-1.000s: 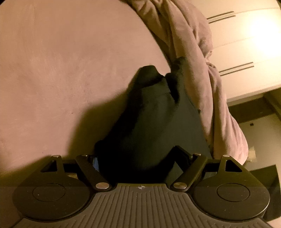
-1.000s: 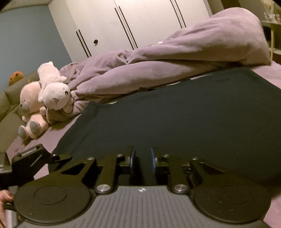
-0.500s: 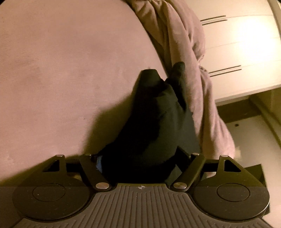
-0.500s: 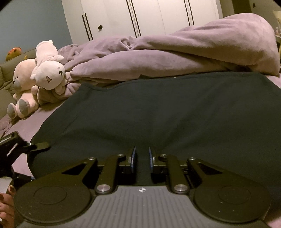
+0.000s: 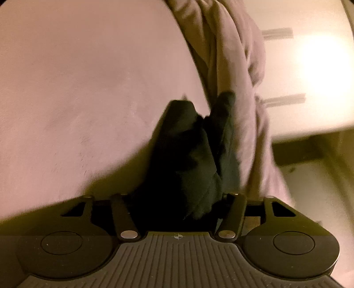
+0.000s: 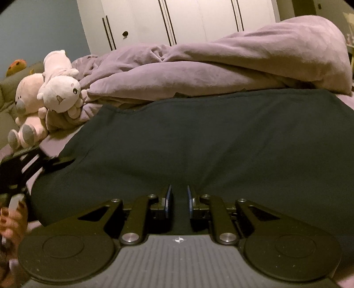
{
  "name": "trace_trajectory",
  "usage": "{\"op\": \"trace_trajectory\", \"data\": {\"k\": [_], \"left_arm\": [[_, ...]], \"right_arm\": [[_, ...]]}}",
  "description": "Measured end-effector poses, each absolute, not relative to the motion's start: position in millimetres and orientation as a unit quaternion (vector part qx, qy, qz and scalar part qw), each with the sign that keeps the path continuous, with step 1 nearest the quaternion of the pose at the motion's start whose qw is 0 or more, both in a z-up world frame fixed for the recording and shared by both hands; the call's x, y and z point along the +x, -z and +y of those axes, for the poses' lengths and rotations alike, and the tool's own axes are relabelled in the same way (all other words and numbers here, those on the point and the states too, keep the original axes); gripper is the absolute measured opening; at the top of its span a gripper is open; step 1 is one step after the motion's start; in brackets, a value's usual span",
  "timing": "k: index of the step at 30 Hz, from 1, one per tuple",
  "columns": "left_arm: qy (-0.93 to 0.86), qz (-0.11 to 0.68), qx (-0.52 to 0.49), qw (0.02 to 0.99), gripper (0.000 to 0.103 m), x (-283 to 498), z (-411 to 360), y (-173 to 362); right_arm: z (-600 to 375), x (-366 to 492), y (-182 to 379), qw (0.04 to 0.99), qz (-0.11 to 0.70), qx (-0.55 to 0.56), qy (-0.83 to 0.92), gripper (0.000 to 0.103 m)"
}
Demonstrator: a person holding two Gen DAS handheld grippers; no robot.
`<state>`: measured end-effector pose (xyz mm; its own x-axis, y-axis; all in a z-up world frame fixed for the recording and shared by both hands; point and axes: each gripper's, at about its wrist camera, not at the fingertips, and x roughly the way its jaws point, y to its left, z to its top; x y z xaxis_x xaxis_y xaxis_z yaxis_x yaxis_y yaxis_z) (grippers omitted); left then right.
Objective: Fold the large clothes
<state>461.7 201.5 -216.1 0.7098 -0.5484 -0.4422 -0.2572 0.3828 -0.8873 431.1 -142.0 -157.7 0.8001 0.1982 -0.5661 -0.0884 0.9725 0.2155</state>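
Between both tongs (image 6: 178, 199) — garment (image 6: 199, 141) (dark)

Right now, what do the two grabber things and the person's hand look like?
Both the left gripper and right gripper are matte black, with ribbed bases, round discs and silver rivets. The right fingers carry blue pads. The hand has dark red nails.

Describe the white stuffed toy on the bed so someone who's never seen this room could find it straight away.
Start at the rumpled lilac duvet piled along the bed in front of the white wardrobe, and follow it to its left end. Two plush toys sit there; the white plush toy lies on top of the pink bear, lighter in colour, its stitched face tilted sideways.
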Motion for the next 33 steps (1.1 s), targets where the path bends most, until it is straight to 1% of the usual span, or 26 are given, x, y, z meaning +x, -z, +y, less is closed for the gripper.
{"op": "trace_trajectory", "data": {"k": [1, 4, 8, 10, 12, 14, 16, 18, 23, 29, 30, 31, 32, 33], "left_arm": [[0.100, 0.371, -0.533, 0.754, 0.050, 463, 201, 212], [0.108, 0.374, -0.538, 0.748, 0.041, 461, 208, 208], [0.105, 0.378, -0.528, 0.753, 0.038, 460, 205, 201], [0.103, 0.380, -0.518, 0.760, 0.036, 461, 201, 192], [0.102, 0.380, -0.498, 0.773, 0.035, 461, 197, 181], [0.101, 0.380, -0.482, 0.783, 0.035, 461, 194, 171], [0.099, 0.381, -0.482, 0.783, 0.034, 460, 193, 167], [0.096, 0.384, -0.483, 0.781, 0.034, 460, 194, 166], [0.091, 0.384, -0.476, 0.786, 0.034, 459, 190, 160], [0.088, 0.391, -0.481, 0.780, 0.035, 460, 191, 164], [0.091, 0.395, -0.479, 0.778, 0.035, 462, 192, 164], [0.094, 0.399, -0.478, 0.777, 0.035, 464, 194, 165], [0.095, 0.402, -0.476, 0.776, 0.035, 466, 194, 165], [0.095, 0.405, -0.474, 0.776, 0.036, 468, 195, 166]], "right_arm": [[-141, 431, 158, 0.945, 0.306, 0.084, -0.076, 0.013], [-140, 433, 153, 0.945, 0.307, 0.082, -0.077, 0.013], [-151, 425, 144, 0.955, 0.277, 0.098, -0.039, 0.013], [-153, 428, 153, 0.952, 0.290, 0.086, -0.037, 0.013], [-147, 432, 164, 0.950, 0.305, 0.049, -0.045, 0.014], [-146, 435, 160, 0.948, 0.313, 0.039, -0.048, 0.014], [-152, 435, 152, 0.946, 0.312, 0.061, -0.056, 0.013], [-163, 424, 148, 0.952, 0.291, 0.081, -0.049, 0.013], [-196, 399, 145, 0.952, 0.275, 0.124, -0.051, 0.013], [-245, 387, 128, 0.955, 0.259, 0.141, -0.030, 0.015], [-256, 387, 126, 0.954, 0.258, 0.147, -0.026, 0.019], [-271, 385, 124, 0.953, 0.259, 0.158, -0.024, 0.028], [-294, 382, 121, 0.950, 0.256, 0.178, -0.018, 0.032], [-313, 380, 118, 0.947, 0.255, 0.196, -0.012, 0.043]]}}
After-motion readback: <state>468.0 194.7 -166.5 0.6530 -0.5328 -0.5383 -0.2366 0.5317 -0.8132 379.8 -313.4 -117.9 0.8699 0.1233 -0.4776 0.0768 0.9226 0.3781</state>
